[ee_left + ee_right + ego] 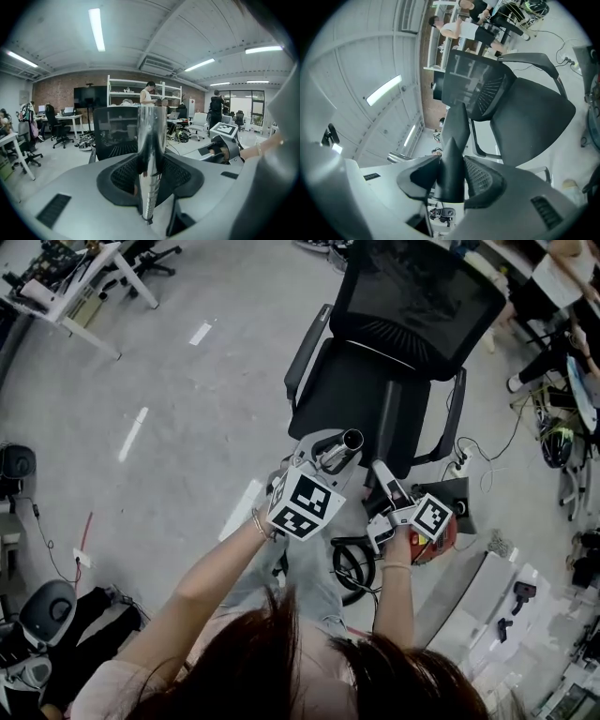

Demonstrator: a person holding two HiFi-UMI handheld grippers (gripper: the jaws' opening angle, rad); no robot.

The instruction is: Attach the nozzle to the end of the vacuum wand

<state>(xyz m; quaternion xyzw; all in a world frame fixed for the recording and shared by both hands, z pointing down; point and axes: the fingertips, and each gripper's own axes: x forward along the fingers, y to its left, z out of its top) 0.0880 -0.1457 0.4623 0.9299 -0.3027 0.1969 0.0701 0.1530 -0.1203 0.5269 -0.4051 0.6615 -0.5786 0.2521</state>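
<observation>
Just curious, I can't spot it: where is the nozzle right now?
The nozzle is clamped in the right gripper, just right of the shiny wand in the head view, before the black chair.

Glossy, mirror-smooth silver metal vacuum wand (151, 154); matt dark-grey tapered plastic nozzle (452, 159); black office chair (422, 292) with woven mesh back.
</observation>
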